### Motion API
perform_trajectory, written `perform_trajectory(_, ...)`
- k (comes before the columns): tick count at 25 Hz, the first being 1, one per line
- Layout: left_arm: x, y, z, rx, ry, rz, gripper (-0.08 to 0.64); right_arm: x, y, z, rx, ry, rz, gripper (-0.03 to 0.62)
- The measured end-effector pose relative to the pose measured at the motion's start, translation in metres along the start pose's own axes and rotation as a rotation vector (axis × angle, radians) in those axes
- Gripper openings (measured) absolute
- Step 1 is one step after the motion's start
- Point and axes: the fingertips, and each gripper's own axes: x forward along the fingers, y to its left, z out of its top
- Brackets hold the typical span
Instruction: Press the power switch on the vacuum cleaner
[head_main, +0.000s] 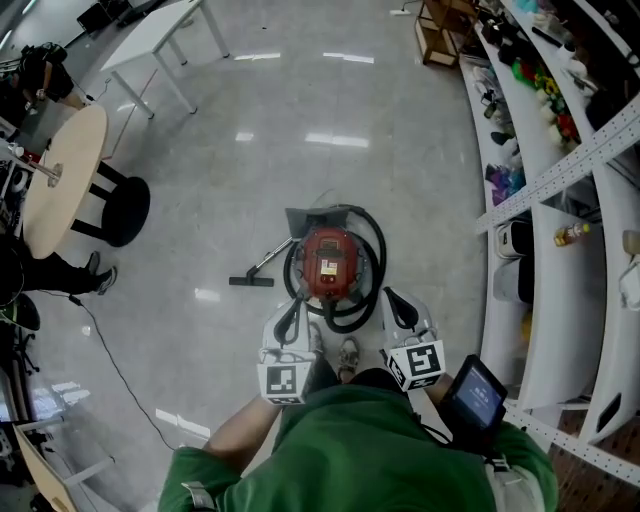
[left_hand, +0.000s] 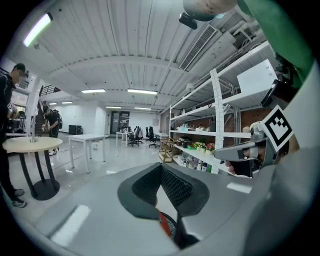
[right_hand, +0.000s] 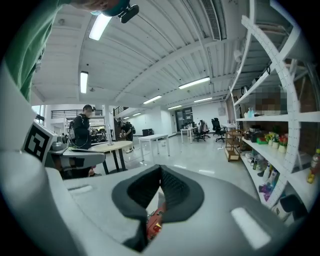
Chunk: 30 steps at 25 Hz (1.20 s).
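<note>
- On the floor just ahead of my feet stands the red vacuum cleaner (head_main: 330, 262);
- my left gripper (head_main: 295, 308) and right gripper (head_main: 391, 297) hover near it, both clenched, empty;
- I cannot pick out the switch; a blind jab could miss.

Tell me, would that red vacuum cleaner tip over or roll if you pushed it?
It probably wouldn't tip: the red vacuum cleaner looks squat and sits low. It might slide a little, since the glossy floor looks smooth; I can't see wheels. The black hose looped around it looks floppy and would likely drag along.
</note>
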Motion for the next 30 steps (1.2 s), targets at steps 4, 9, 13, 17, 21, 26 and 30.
perform_trajectory(4,-0.019,-0.005,0.008,0.007,-0.029,0.022,0.007,-0.017,0.009,0.007,-0.004,-0.024,0.011,0.003)
perform_trajectory(9,-0.038,-0.01,0.018,0.002,-0.045,0.024,0.008,-0.035,0.023,0.013,-0.007,-0.047,0.023,0.003)
perform_trajectory(13,-0.052,-0.009,0.025,0.011,-0.082,0.007,0.008,-0.048,0.038,0.021,-0.012,-0.068,0.014,0.003)
perform_trajectory(17,-0.073,-0.01,0.026,0.005,-0.098,-0.032,0.008,-0.065,0.059,0.019,-0.014,-0.087,-0.014,0.003)
perform_trajectory(21,-0.098,-0.01,0.024,0.008,-0.115,-0.062,0.008,-0.085,0.083,0.014,-0.006,-0.093,-0.031,0.003)
perform_trajectory(26,-0.134,-0.006,0.017,-0.004,-0.113,-0.1,0.006,-0.107,0.12,0.006,0.008,-0.088,-0.056,0.003)
perform_trajectory(30,-0.156,-0.008,0.014,-0.017,-0.117,-0.128,0.008,-0.123,0.146,0.002,0.012,-0.093,-0.069,0.003)
